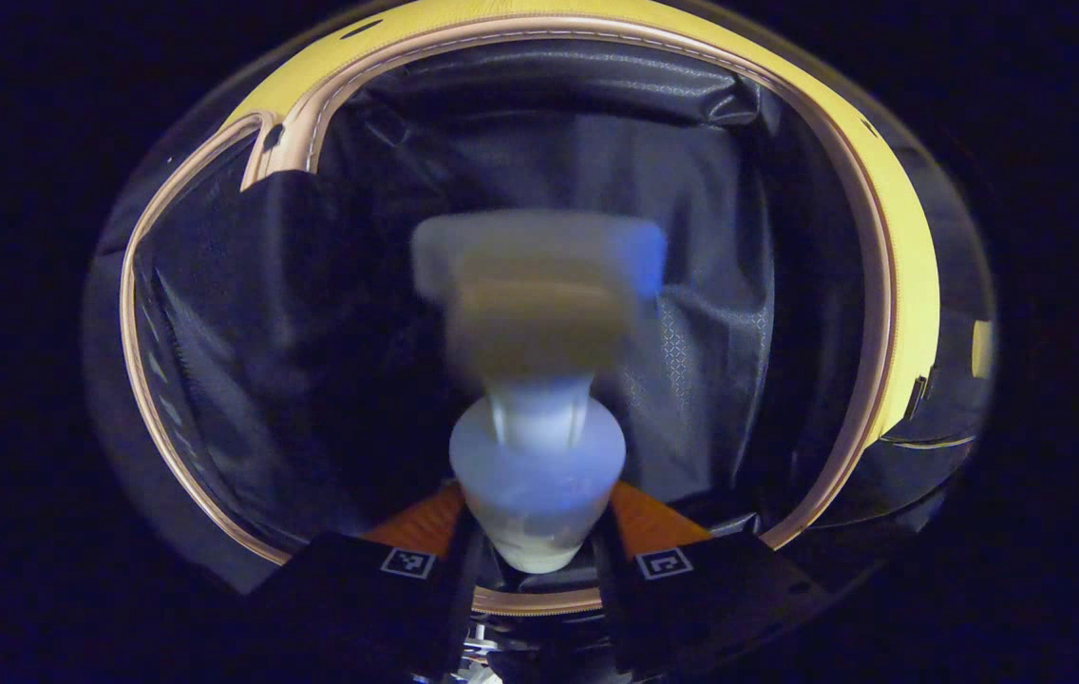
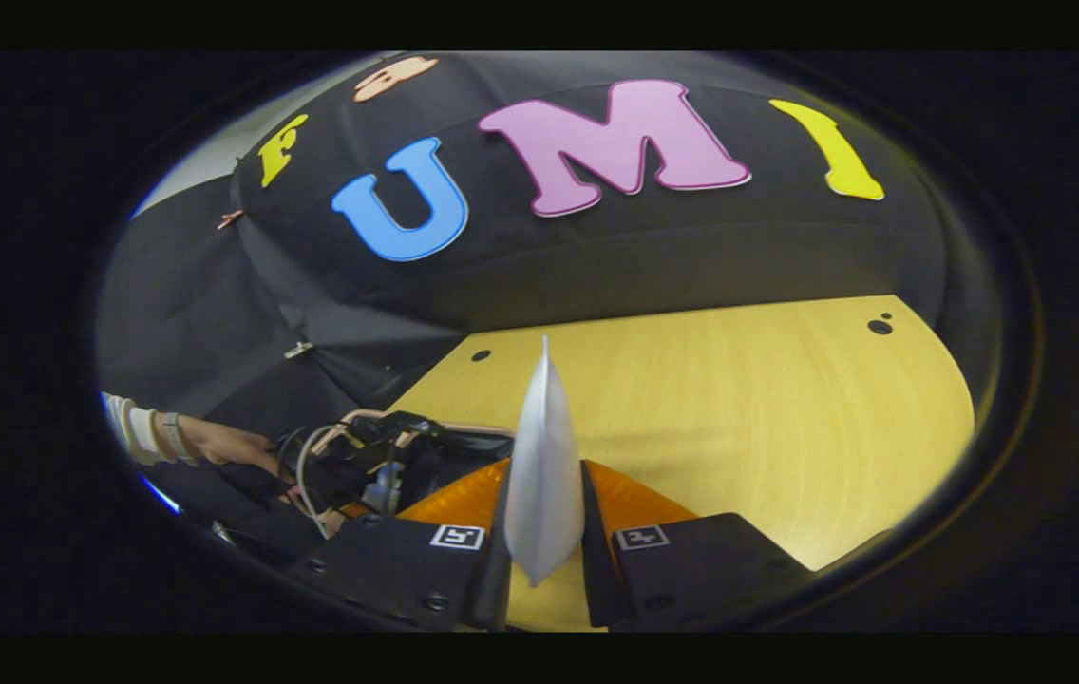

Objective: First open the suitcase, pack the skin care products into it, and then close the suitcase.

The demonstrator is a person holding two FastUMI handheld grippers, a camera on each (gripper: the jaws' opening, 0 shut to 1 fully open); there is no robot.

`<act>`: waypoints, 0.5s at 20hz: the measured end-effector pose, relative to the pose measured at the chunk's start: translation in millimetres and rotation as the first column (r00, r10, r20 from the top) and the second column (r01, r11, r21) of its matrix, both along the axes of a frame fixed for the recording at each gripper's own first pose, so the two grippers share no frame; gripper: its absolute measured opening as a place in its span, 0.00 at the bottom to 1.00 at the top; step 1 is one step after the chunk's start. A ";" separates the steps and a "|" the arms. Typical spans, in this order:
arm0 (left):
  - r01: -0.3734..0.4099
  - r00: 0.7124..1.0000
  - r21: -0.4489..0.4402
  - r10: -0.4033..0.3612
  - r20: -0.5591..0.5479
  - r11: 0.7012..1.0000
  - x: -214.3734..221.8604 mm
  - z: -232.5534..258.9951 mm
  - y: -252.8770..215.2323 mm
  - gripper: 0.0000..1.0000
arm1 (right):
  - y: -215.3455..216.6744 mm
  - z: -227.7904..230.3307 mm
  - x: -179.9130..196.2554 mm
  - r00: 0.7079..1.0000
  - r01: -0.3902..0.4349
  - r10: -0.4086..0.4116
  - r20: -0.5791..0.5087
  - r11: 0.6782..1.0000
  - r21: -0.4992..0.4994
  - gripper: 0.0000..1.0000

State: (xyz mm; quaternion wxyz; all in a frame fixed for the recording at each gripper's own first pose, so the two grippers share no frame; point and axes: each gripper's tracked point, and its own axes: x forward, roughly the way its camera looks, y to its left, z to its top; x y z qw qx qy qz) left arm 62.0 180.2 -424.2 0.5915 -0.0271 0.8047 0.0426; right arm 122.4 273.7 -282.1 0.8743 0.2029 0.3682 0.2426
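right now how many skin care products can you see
2: a pump bottle held in the left gripper over the open suitcase, and a white tube in the right gripper above the table. Others may be hidden.

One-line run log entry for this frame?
suitcase open | left gripper holds pump bottle over lining | right gripper holds white tube above table

Counted: one suitcase [image 1: 900, 237], two skin care items, two grippers.
One pump bottle [image 1: 538, 380] in the left gripper [image 1: 537, 560]; one white tube [image 2: 544, 465] in the right gripper [image 2: 544, 560]; one wooden table [image 2: 739, 408]; one hand [image 2: 231, 442].
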 end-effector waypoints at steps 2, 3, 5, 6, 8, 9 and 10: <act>0.010 1.000 -0.025 -0.009 0.024 1.000 0.3 4.3 -2.9 0.65 | 21.4 -3.1 -13.3 0.998 -0.056 0.056 -0.042 0.998 -0.002 0.35; 0.015 0.998 -0.037 -0.013 0.055 0.999 2.8 7.9 -6.3 0.69 | 35.1 -4.7 -18.2 0.995 -0.075 0.075 -0.060 0.997 0.002 0.35; 0.067 0.983 -0.020 -0.063 0.170 0.998 19.6 26.3 -4.8 0.88 | 65.0 -13.2 -28.7 0.983 -0.121 0.124 -0.134 0.992 0.036 0.35; 0.098 0.963 0.000 -0.095 0.254 0.995 30.7 37.1 -1.2 0.93 | 83.3 -18.7 -34.5 0.970 -0.144 0.154 -0.188 0.987 0.066 0.35; 0.129 0.891 -0.008 -0.113 0.439 0.992 53.8 71.5 3.3 0.95 | 124.2 -35.0 -51.5 0.934 -0.187 0.207 -0.292 0.978 0.094 0.35; 0.125 0.853 -0.022 -0.096 0.514 0.992 59.1 90.0 6.9 0.95 | 140.3 -45.3 -64.5 0.911 -0.217 0.233 -0.340 0.973 0.085 0.35; 0.107 0.821 -0.032 -0.070 0.567 0.994 60.8 105.8 14.5 0.96 | 154.9 -59.8 -76.0 0.885 -0.247 0.251 -0.392 0.967 0.061 0.35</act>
